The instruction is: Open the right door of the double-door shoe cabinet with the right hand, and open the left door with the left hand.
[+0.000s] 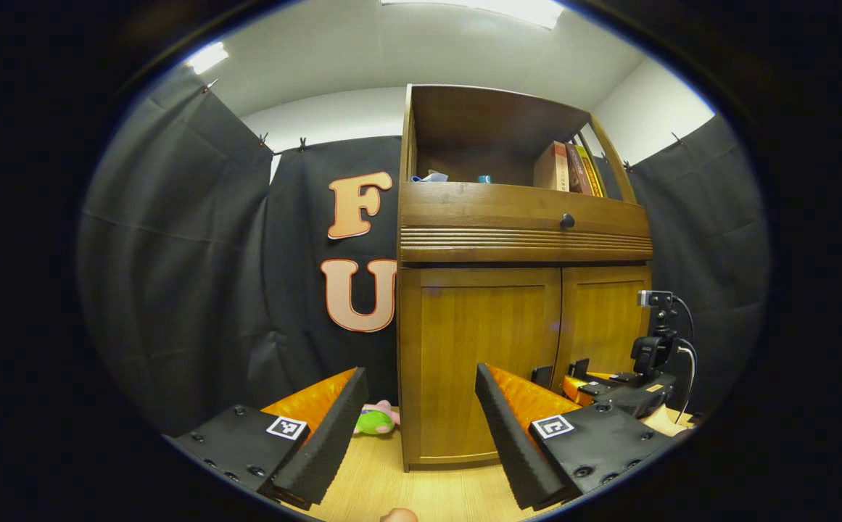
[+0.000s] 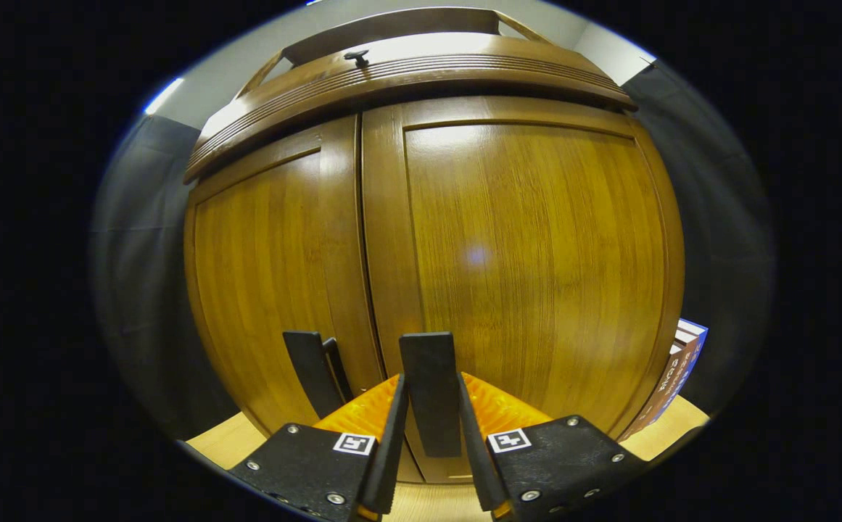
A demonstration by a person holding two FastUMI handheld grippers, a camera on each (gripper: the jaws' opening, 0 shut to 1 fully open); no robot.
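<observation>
While the right gripper (image 2: pixel 431 380) is closed around the upright handle (image 2: pixel 431 413) of the right door (image 2: pixel 537 254), with a finger lying close along each side of it and apparently in contact, the door is seen flush with its frame. The seam between it and the left door (image 2: pixel 268 275) is closed from top to bottom. A second handle (image 2: pixel 312 370) is mounted on the left door, just beside the seam, and is untouched.

The left gripper (image 1: pixel 421 428) is held fully open, well apart from the shoe cabinet (image 1: pixel 522 239) and aimed at its lower half. Nothing is held between its fingers. In the left gripper view the right gripper is seen low against the cabinet front.

Neither door is judged to be opened yet.

Hazards from this position:

- Slip. The handle is narrow and smooth-looking, so it may be lost from the pads if the pull is made straight back instead of along the door's arc.
- Shifting cabinet. If the pull is made sharply, the whole cabinet may be dragged, and the books (image 1: pixel 569 168) on the open upper shelf may be toppled.
- Obstruction. A box-like item (image 2: pixel 674 370) stands beside the cabinet's right side and may be struck by the door at full swing.
- Collision. If the left gripper is advanced to its handle too early, the right gripper may be fouled, as the two handles sit close together.
</observation>
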